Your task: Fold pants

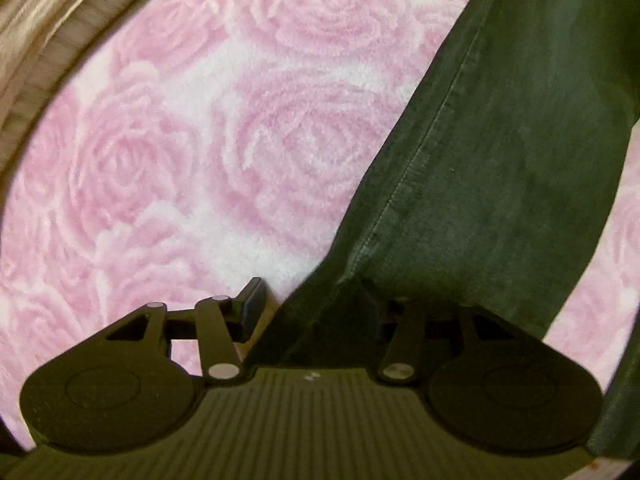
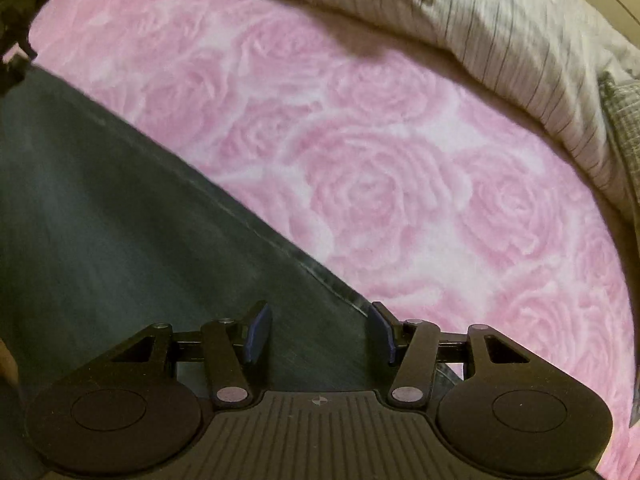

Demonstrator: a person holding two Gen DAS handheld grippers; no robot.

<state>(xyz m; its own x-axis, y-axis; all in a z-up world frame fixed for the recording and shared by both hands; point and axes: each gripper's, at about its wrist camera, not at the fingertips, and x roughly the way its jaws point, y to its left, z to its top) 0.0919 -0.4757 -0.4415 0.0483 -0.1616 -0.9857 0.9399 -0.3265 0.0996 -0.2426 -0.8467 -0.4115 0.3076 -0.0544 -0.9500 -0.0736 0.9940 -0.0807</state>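
Dark grey-green pants (image 1: 500,160) lie on a pink rose-patterned blanket (image 1: 220,140). In the left wrist view one leg runs from the top right down to my left gripper (image 1: 312,312). Its jaws stand apart over the leg's left edge; cloth lies between them, and a strip of blanket shows beside the left pad (image 1: 254,304). The right finger is partly hidden against the dark cloth. In the right wrist view the pants (image 2: 100,220) fill the lower left. My right gripper (image 2: 320,332) is open above their seamed edge, its blue pads (image 2: 260,332) clear of the cloth.
Striped pale bedding (image 2: 500,40) is bunched along the blanket's far right edge, with checked cloth (image 2: 624,120) beside it. A camouflage-patterned item (image 2: 24,8) sits at the top left. Brown-beige fabric (image 1: 36,40) borders the blanket in the left wrist view.
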